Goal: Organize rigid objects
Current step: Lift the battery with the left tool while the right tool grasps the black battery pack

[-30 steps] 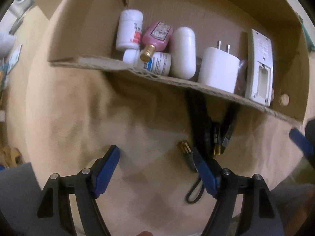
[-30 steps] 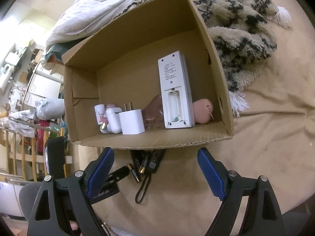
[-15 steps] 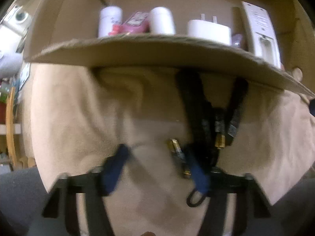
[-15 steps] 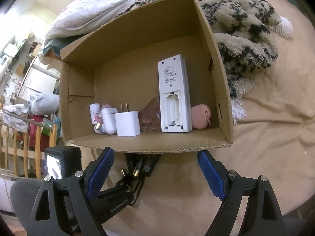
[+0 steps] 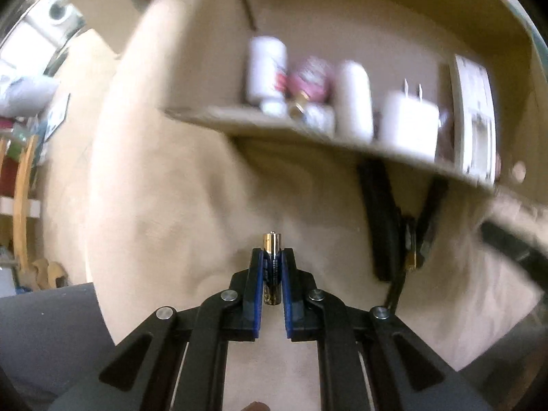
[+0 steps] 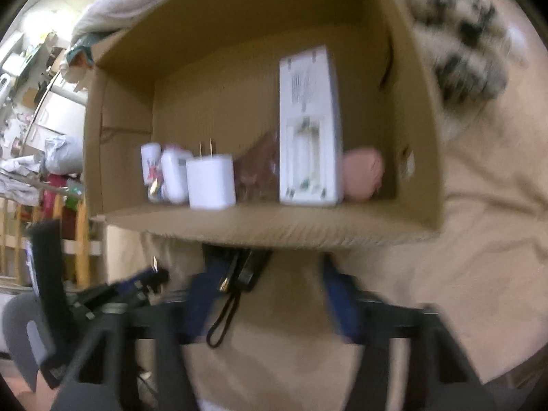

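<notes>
both wrist views look down close over the bed, sharing the cardboard box (image 5: pixel 308 137) (image 6: pixel 274 233).

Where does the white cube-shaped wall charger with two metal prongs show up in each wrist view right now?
Left wrist view: the white cube-shaped wall charger is upper right, inside the brown cardboard box, just behind its near wall.
Right wrist view: the charger is centre-left, against the box's near wall.
Shared landmark: the white remote control with its open battery bay, to the charger's right in both.
</notes>
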